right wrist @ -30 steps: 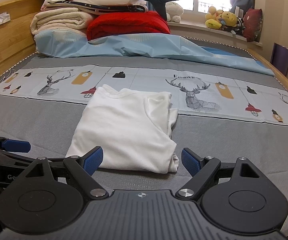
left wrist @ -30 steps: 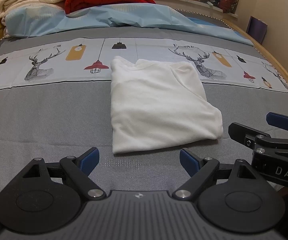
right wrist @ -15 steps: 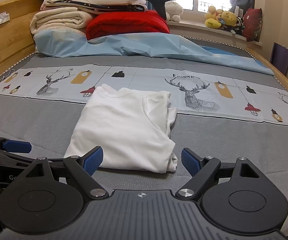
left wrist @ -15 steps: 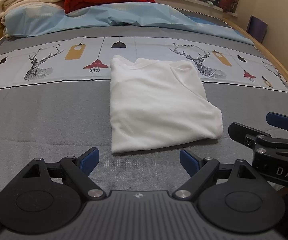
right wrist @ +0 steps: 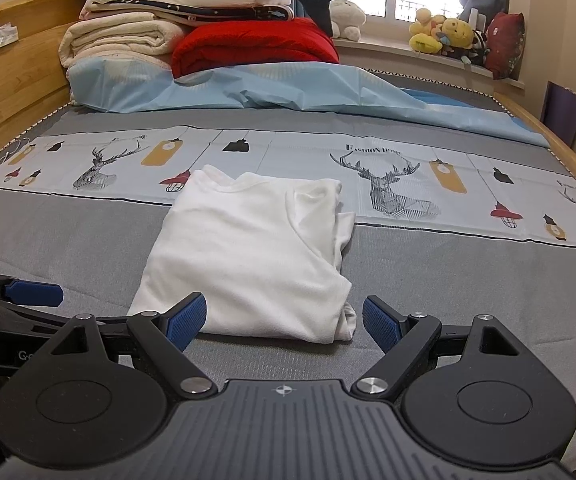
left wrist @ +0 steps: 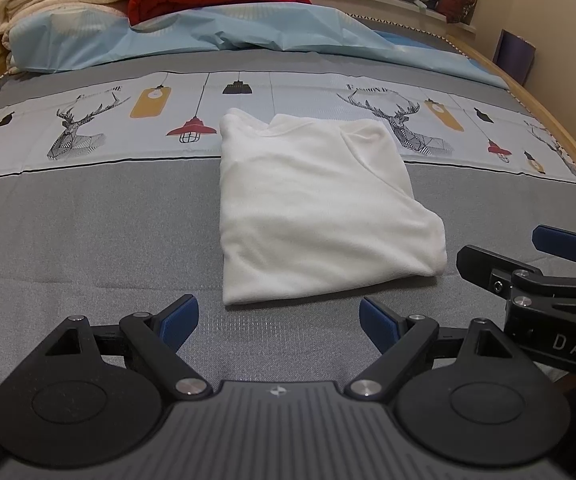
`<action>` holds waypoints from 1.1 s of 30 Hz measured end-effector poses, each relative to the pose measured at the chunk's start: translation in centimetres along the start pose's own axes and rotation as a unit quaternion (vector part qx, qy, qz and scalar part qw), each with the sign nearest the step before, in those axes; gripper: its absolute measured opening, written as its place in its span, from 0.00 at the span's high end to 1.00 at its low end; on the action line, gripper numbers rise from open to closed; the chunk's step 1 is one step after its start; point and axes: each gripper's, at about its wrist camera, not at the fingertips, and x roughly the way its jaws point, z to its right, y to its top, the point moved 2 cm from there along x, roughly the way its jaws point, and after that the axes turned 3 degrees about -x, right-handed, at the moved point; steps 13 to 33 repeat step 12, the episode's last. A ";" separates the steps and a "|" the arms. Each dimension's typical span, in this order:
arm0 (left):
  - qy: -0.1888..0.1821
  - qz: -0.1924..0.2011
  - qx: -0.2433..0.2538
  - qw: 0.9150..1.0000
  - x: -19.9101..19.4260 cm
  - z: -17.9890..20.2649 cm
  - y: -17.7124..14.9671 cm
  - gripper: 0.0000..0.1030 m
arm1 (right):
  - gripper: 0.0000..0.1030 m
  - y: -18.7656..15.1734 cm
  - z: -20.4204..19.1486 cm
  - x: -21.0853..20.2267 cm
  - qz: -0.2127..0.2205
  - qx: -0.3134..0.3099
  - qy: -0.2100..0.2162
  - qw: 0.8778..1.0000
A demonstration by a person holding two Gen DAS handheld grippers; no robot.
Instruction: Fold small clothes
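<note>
Left wrist view shows the white shirt (left wrist: 320, 208), soft and light (probably limp), best pinched at its near hem corners, while the left gripper (left wrist: 275, 318) and the right gripper (right wrist: 283, 318) both stand wide apart, holding nothing.

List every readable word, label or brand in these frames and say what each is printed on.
"DAS": white letters on the body of the right gripper, cut off at the picture's edge.
"G": first letter of a label on the left gripper; the rest is hidden.
"FASHION": above a deer on the printed band of the bedsheet; the word after it is too blurred to read.
Script above the other deer: unreadable.
The white folded garment shows no text.
</note>
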 end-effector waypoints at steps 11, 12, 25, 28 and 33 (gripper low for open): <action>0.000 -0.001 -0.001 1.000 0.2 -0.1 -0.1 0.12 | 0.16 0.0 0.1 0.0 -0.001 0.000 0.000 1.000; 0.000 -0.002 -0.001 1.000 0.2 -0.1 -0.1 0.12 | 0.16 0.0 0.1 0.1 -0.001 0.000 0.000 1.000; 0.000 -0.002 -0.001 1.000 0.2 -0.1 -0.1 0.12 | 0.16 0.0 0.1 0.1 -0.001 0.000 0.000 1.000; 0.000 -0.002 -0.001 1.000 0.2 -0.1 -0.1 0.12 | 0.16 0.0 0.1 0.1 -0.001 0.000 0.000 1.000; 0.000 -0.002 -0.001 1.000 0.2 -0.1 -0.1 0.12 | 0.16 0.0 0.1 0.1 -0.001 0.000 0.000 1.000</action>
